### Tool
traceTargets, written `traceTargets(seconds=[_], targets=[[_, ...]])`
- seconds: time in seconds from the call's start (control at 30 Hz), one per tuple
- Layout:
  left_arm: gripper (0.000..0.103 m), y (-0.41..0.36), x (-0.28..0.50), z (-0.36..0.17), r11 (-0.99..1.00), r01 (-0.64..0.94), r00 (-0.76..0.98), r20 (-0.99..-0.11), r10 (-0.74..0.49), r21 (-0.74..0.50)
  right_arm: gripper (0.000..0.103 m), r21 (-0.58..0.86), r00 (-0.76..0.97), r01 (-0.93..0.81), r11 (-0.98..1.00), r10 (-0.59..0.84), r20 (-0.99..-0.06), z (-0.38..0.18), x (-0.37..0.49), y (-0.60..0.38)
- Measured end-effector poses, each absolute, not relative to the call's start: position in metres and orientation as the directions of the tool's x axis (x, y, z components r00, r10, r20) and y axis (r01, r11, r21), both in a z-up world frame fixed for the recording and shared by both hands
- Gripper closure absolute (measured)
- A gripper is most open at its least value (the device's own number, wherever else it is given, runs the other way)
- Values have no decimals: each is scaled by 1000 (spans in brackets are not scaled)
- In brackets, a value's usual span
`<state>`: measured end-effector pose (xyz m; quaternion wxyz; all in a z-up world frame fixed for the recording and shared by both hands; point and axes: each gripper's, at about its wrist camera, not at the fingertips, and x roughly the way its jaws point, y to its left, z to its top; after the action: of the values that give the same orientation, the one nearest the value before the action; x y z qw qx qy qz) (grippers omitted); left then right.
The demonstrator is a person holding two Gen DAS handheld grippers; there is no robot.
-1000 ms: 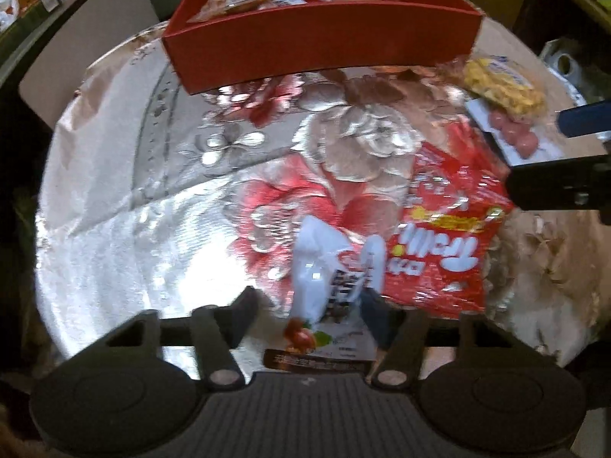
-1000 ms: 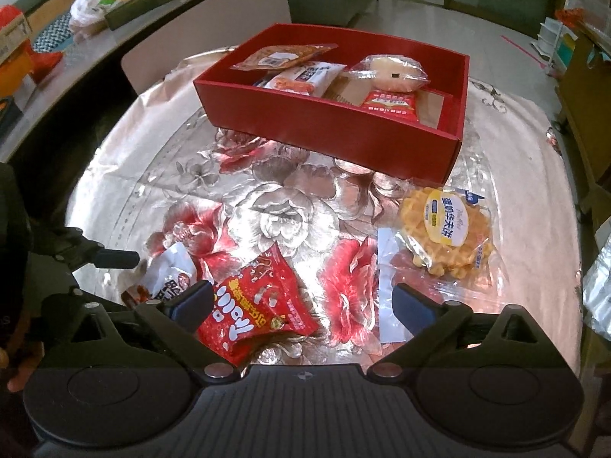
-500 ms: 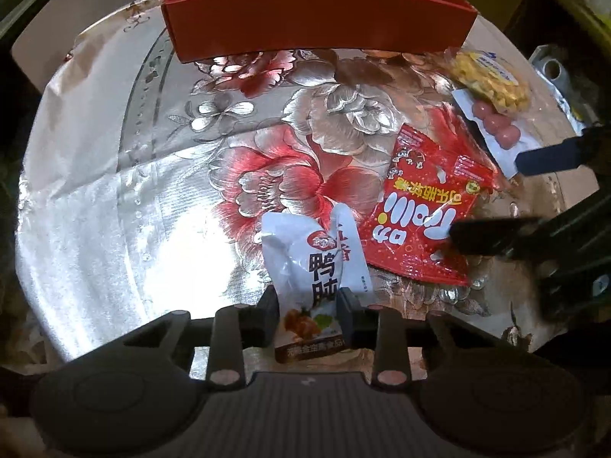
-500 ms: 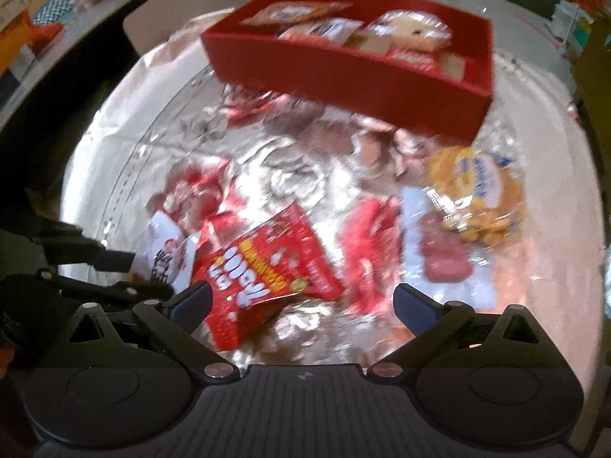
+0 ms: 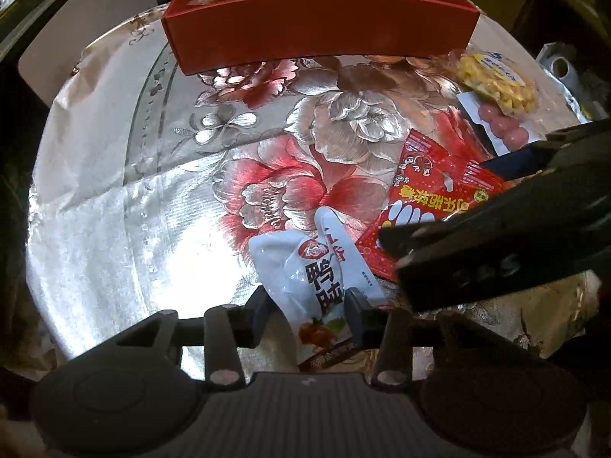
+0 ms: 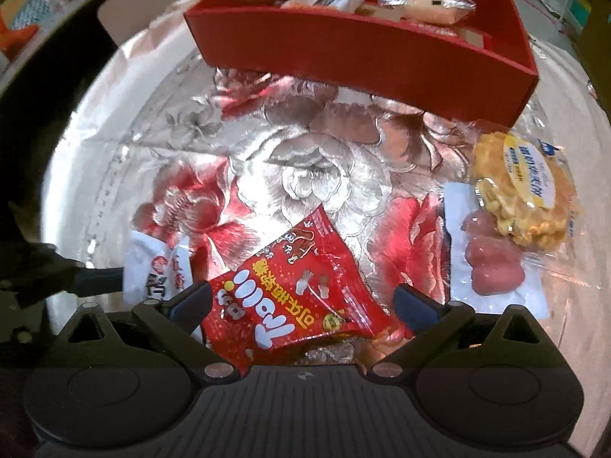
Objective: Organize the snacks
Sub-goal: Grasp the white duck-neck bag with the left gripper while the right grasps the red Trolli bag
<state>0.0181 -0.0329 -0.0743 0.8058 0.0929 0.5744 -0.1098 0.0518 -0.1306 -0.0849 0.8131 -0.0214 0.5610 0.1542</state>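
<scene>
In the left wrist view, the left gripper [image 5: 305, 311] is seen pointing steeply down at the worktop [image 5: 95, 236], its fingers having just been opening; the white snack packet [image 5: 317, 274] lies between them, and whether the pads still press on it cannot be told. Just beside it, toward the right edge, the red candy bag [image 5: 431, 198] is partly covered by the right gripper. The red box [image 5: 317, 26] stands at the far edge, with wrapped snacks inside. In the right wrist view, the right gripper [image 6: 301, 301] is held with fingers spread wide on either side of the red candy bag [image 6: 301, 294], not pressing it. A waffle packet [image 6: 523, 191] and a sausage packet [image 6: 492, 267] lie overlapping near the right edge.
</scene>
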Motion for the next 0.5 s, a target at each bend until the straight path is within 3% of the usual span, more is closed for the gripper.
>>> traceTargets(seconds=[0.5], targets=[[56, -35, 17, -77, 950, 310, 318, -946, -58, 46, 0, -3, 383, -273, 962, 106, -918, -98, 47, -107]])
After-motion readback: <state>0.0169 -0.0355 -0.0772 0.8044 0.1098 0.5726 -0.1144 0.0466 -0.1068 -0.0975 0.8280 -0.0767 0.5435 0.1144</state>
